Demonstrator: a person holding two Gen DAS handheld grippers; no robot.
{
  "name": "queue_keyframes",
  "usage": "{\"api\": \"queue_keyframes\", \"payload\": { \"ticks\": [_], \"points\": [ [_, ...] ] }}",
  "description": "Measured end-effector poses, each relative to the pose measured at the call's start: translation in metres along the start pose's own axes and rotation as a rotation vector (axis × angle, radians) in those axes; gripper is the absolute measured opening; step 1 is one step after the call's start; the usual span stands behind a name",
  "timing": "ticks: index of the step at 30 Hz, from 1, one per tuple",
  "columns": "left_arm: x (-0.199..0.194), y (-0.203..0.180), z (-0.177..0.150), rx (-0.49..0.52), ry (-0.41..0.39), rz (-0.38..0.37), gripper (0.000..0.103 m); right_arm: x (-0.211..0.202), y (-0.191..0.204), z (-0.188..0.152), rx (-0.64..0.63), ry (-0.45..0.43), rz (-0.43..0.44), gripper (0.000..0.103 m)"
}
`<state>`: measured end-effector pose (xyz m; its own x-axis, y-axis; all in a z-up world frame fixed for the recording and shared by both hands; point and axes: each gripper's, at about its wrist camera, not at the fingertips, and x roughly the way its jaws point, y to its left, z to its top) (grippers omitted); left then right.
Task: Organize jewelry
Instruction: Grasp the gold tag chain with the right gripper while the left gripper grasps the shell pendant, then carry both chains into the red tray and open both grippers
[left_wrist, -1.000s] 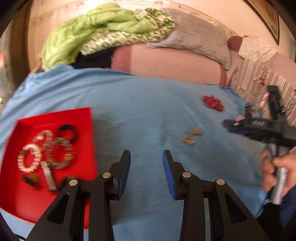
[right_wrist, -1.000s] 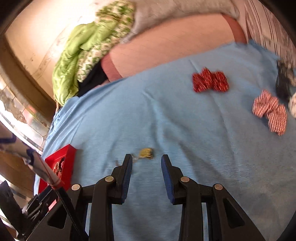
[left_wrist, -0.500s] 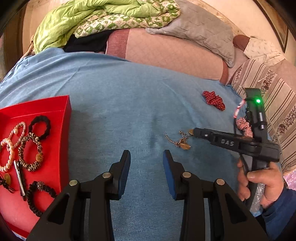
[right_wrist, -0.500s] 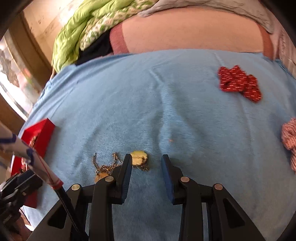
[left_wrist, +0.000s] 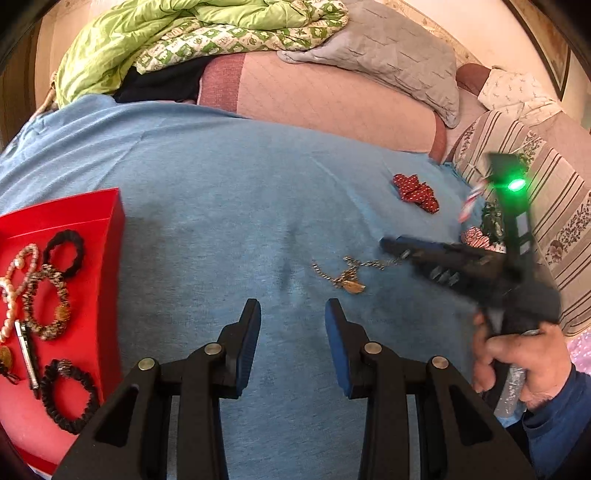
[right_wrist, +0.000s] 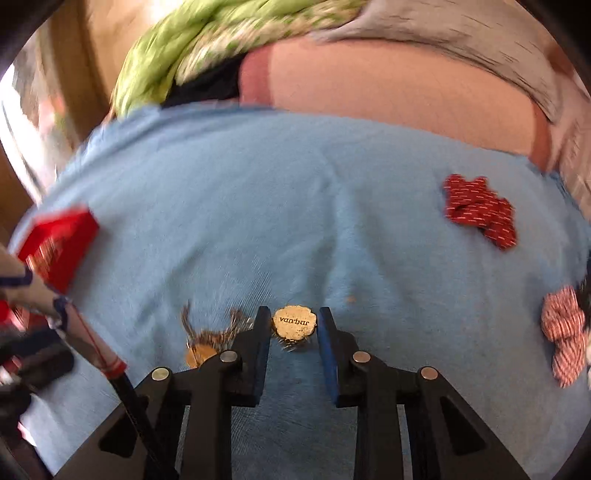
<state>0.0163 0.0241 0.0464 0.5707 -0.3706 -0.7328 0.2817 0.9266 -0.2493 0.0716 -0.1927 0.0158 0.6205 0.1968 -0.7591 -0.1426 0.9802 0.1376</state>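
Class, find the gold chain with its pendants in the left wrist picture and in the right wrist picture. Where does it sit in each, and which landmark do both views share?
Left wrist view: the gold chain lies right of centre on the blue cloth, by the right gripper.
Right wrist view: the chain is low and left of centre, its gold tag between the fingers.
Shared landmark: the red bow.

Two low views, shared blue cloth (left_wrist: 229, 206)

A home bedroom — ahead of the left gripper (left_wrist: 291, 345) a blue sheet (left_wrist: 229, 206) covers the bed, beyond it a rumpled green quilt (left_wrist: 147, 40), a grey pillow (left_wrist: 391, 62) — a striped bedspread (left_wrist: 554, 206) to its right.
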Motion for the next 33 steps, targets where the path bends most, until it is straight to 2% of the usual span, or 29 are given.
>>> {"api": "queue_keyframes", "payload": {
  "ticks": [5, 8, 17, 21, 25, 33],
  "points": [
    [0.020, -0.015, 0.003, 0.025, 0.040, -0.029, 0.035, -0.057, -0.043, 0.005, 0.186, -0.191, -0.055, 0.027],
    [0.034, -0.028, 0.004, 0.064, 0.058, -0.039, 0.035, -0.076, -0.055, 0.005, 0.239, -0.254, -0.033, 0.027],
    [0.079, -0.063, 0.011, 0.151, 0.077, 0.005, 0.034, -0.063, -0.046, 0.011, 0.256, -0.223, 0.046, 0.027],
    [0.090, -0.066, 0.015, 0.152, 0.087, 0.057, 0.019, -0.061, -0.044, 0.011, 0.251, -0.211, 0.068, 0.027],
    [0.084, -0.066, 0.015, 0.159, 0.062, 0.064, 0.019, -0.060, -0.041, 0.010, 0.239, -0.207, 0.080, 0.027],
    [0.041, -0.062, 0.026, 0.171, -0.057, 0.040, 0.019, -0.067, -0.039, 0.012, 0.235, -0.213, 0.134, 0.027]
  ]
}}
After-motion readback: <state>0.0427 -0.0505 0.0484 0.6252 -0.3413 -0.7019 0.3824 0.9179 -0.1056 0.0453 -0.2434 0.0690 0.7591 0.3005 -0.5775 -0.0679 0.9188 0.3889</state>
